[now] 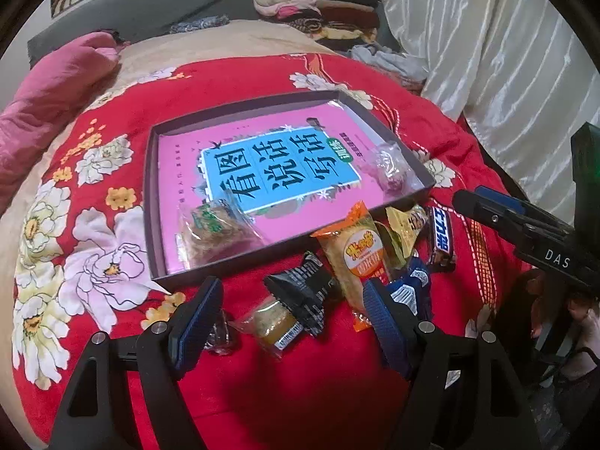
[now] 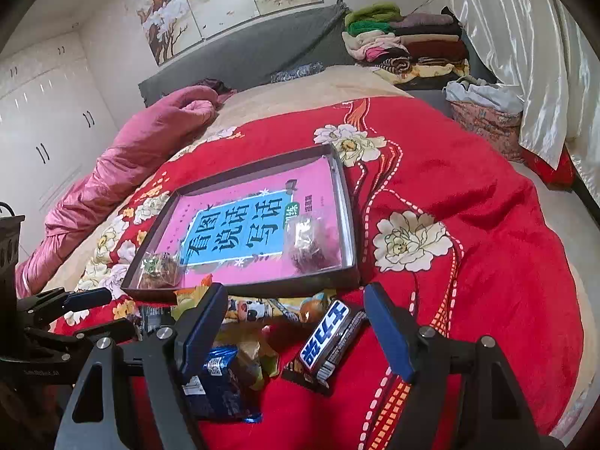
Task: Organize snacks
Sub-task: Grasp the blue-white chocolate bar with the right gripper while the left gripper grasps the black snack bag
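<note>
**Snacks Line Up Before a Shallow Box on a Red Bedspread**

A shallow dark box point(image 1: 390, 138) lies at centre frame on a bed covered with a red floral blanket point(image 1: 262, 75), a pink book point(image 1: 262, 172) flat inside it. Two clear-wrapped snacks already lie in the box: a brownish cake point(image 1: 215, 230) in its lower left corner and a reddish sweet point(image 1: 388, 167) at its right end.

The rest of the snacks lie loose on the blanket just below the box's near wall. In the left wrist view the left gripper point(image 1: 292, 322) hovers at lower centre with its jaws standing open and nothing between the pads; a black wrapper point(image 1: 305, 292) and a small yellow-brown cake point(image 1: 273, 324) lie in the gap beneath them. An orange packet point(image 1: 358, 255) lies just right of these, touching a blue packet point(image 1: 410, 281) (partly hidden behind the right finger). A yellow-green packet point(image 1: 407, 225) and a dark chocolate bar point(image 1: 440, 234) sit further right.

In the right wrist view the right gripper point(image 2: 296, 322) also hangs with jaws open and empty, the chocolate bar lying on the blanket between its fingers. It shows in the left wrist view too, entering from the right edge.

A pink quilt point(image 1: 48, 86) is bunched at upper left; folded clothes point(image 1: 318, 3) are stacked at top centre, beside a white curtain point(image 1: 487, 37).
</note>
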The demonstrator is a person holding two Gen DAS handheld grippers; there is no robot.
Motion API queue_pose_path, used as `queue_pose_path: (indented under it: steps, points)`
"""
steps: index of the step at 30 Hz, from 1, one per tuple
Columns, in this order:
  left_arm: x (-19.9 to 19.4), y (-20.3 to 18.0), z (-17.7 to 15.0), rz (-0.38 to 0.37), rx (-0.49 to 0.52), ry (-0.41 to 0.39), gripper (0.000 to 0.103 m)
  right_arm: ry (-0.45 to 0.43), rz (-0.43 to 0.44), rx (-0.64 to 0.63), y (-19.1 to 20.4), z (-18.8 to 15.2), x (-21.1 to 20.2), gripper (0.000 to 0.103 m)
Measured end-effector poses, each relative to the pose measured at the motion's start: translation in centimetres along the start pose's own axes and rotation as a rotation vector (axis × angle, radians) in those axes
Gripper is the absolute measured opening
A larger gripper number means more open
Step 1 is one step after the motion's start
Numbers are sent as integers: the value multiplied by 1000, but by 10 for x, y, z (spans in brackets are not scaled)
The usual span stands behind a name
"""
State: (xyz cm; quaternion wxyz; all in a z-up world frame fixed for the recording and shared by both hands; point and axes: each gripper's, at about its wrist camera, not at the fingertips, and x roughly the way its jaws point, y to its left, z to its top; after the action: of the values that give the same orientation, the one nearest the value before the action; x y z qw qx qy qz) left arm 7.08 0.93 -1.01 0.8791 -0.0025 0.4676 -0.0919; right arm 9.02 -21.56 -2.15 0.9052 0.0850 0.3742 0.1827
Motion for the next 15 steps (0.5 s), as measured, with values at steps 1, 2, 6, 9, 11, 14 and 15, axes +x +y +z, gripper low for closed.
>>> queue_pose_path:
  steps: [1,2,6,9,11,14,15]
  points:
    - [1,0,0,-1,0,3,78,6,-5,0,0,-1,1,75]
    - [2,0,-1,-2,1,6,78,13,-10,0,0,-2,2,75]
    - [8,-1,-4,-2,8,15,78,57,-30,7,-1,-7,8,75]
    - [14,-2,-5,6,21,29,78,105,-67,12,-5,-11,16,75]
    - [19,-2,-5,12,28,38,78,140,-86,30,-10,-14,23,75]
    - [24,-2,-6,8,31,43,78,176,-99,55,-18,-18,31,74]
    - [27,-1,-6,10,32,49,78,183,-95,56,-19,-19,32,70]
